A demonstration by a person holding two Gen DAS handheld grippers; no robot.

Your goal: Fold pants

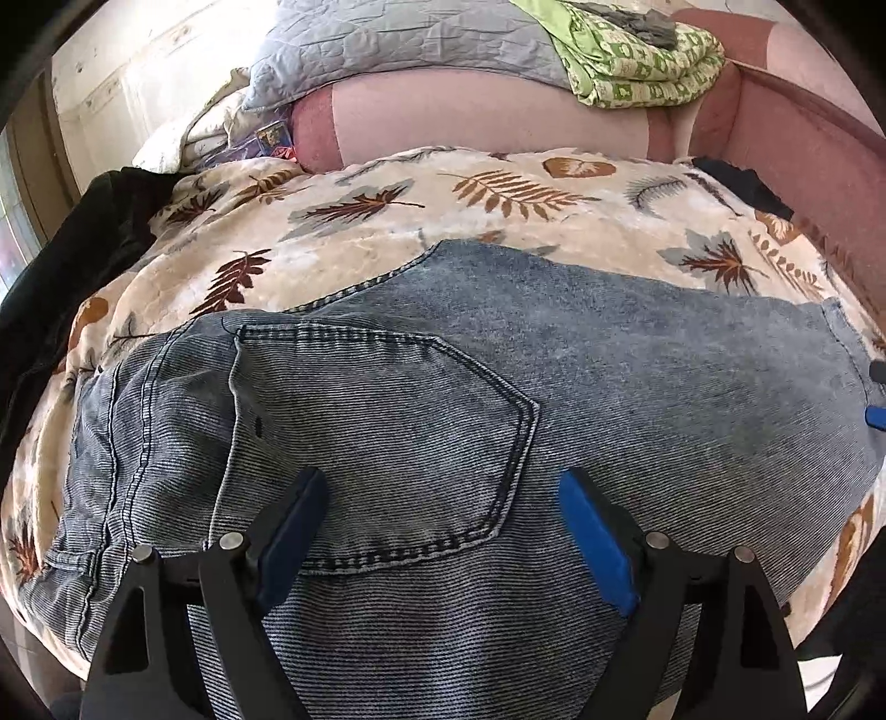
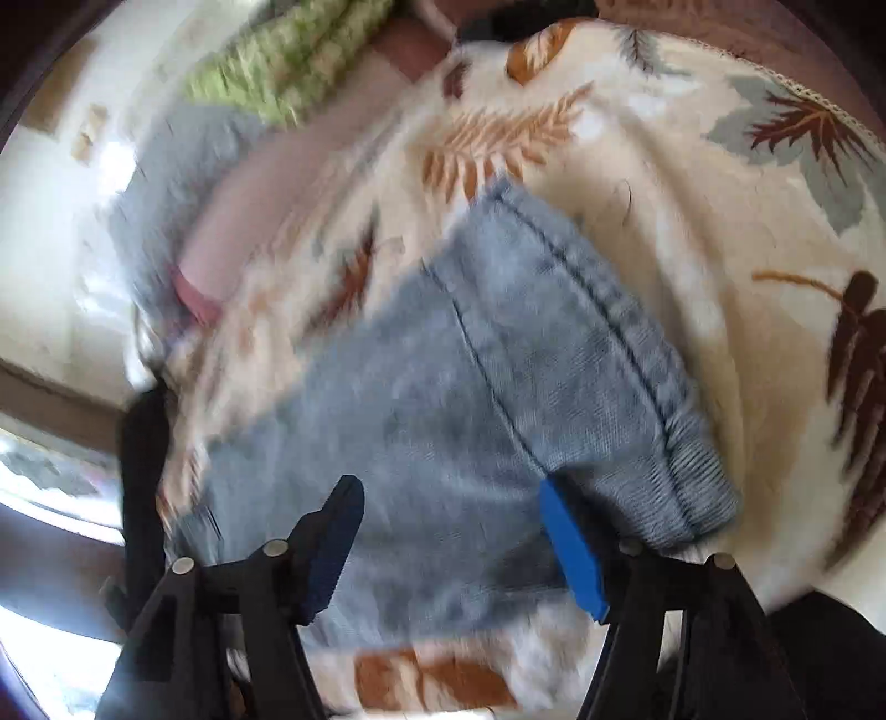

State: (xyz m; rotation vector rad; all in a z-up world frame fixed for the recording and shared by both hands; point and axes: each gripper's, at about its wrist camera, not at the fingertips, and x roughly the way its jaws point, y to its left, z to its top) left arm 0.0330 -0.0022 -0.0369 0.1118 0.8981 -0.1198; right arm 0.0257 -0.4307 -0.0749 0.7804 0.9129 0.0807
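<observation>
Light blue denim pants lie flat on a cream blanket with a leaf print, folded over, back pocket facing up. My left gripper is open and empty, hovering just over the pocket area near the waistband. My right gripper is open and empty over the folded end of the pants, beside a thick stitched edge. The right wrist view is blurred by motion. A blue fingertip of the right gripper shows at the right edge of the left wrist view.
A pink sofa back rises behind the blanket, with a grey quilt and a green patterned cloth on it. Dark clothing lies at the left edge and more at the far right.
</observation>
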